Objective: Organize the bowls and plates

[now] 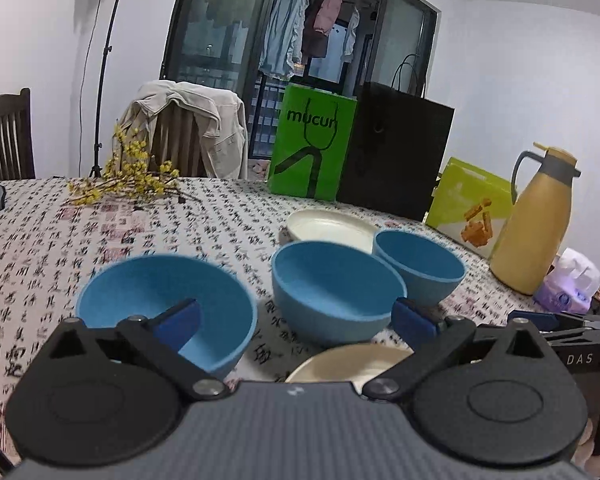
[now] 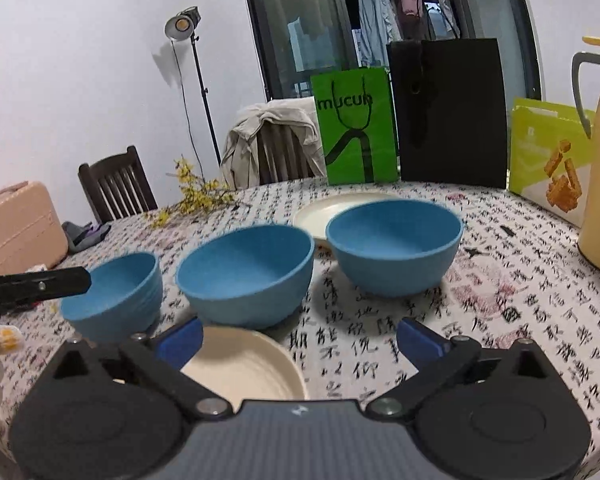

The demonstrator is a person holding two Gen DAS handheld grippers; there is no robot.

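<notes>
Left wrist view: three blue bowls [image 1: 332,288] and two cream plates [image 1: 332,228] sit unstacked mid-table. Left gripper [image 1: 296,320] and right gripper [image 2: 300,340] gape, empty. Sorting apparently not begun.

Dim indoor light, fisheye-warped, slight blur

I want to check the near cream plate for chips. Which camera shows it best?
The right wrist view: most of the near cream plate shows between the open tongs. The left wrist view catches only its far rim above the camera body.
</notes>
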